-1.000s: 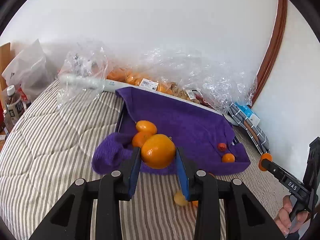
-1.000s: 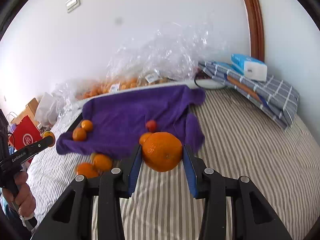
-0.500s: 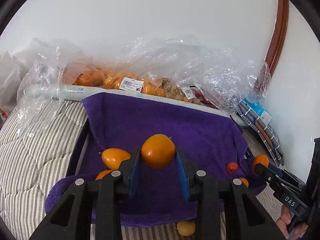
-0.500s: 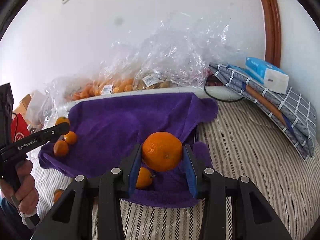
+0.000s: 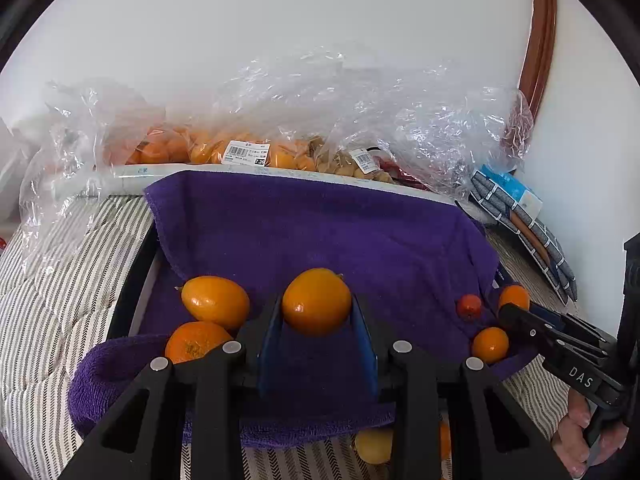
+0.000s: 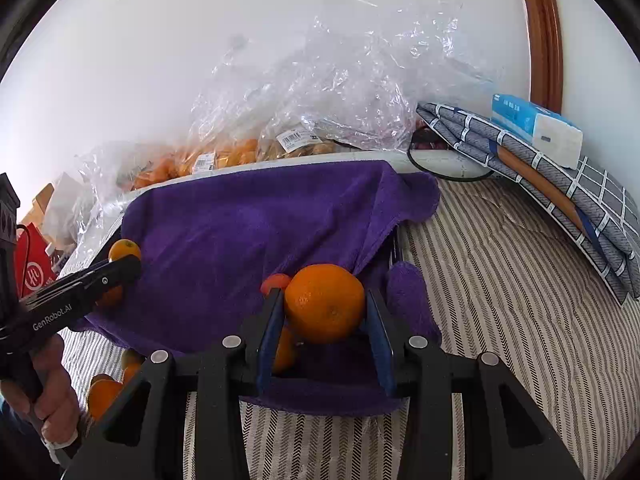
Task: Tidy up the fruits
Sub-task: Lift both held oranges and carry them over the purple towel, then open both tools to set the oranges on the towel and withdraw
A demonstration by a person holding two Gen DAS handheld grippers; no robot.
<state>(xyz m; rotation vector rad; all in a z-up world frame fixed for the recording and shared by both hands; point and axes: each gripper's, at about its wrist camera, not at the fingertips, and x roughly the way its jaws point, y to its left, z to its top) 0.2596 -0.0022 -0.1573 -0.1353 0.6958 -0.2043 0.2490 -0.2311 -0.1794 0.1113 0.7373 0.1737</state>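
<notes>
White wall and a striped bed (image 6: 500,288) make up the setting; against the wall lie clear plastic bags (image 5: 320,120) with more fruit inside. We find a purple towel (image 5: 320,232) spread over a dark tray (image 5: 132,280) on the bed, and this appears to be the collecting place.

We note the left gripper (image 5: 317,320) with its jaws closed on an orange (image 5: 316,300), held above the towel's near half. Just left of those jaws, two oranges (image 5: 214,300) rest on the towel. To the right of them sit a small red fruit (image 5: 469,306) and a small orange (image 5: 490,344).

The right gripper (image 6: 324,320) has its jaws clamped on a larger orange (image 6: 325,302), above the towel's right corner. Another fruit (image 6: 285,352) lies directly under the left jaw.

Our judgement: the work is partly done. Several fruits are on the towel, and two are carried and not yet set down. Loose fruit (image 6: 104,394) remains on the bed below the towel's near edge, left of the right gripper's jaws, and a yellow one (image 5: 374,444) lies beneath the left gripper's jaws. The bagged fruit is untouched, as far as we can tell.
</notes>
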